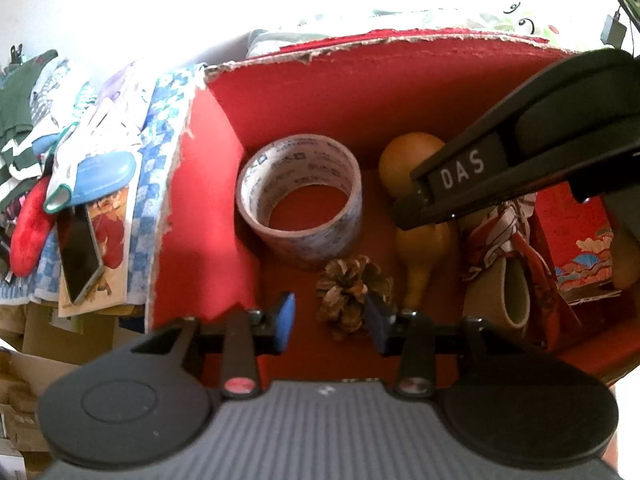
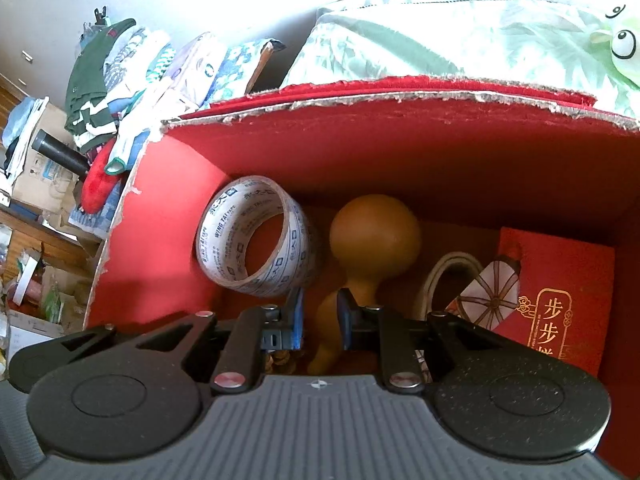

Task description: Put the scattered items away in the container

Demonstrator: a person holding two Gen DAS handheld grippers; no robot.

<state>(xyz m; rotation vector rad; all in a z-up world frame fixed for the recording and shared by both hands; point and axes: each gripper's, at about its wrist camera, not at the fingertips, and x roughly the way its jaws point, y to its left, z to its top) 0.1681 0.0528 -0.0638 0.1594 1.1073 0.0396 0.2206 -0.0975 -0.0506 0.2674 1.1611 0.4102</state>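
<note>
Tape roll inside red box, far left. Left gripper spread, empty, above pine cone. Right gripper straddles gourd neck; whether pads pinch it, cannot tell. Withdraw straight up without snagging.

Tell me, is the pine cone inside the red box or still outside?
Inside. The pine cone lies on the floor of the red box, in front of the tape roll and beside the gourd.
</note>
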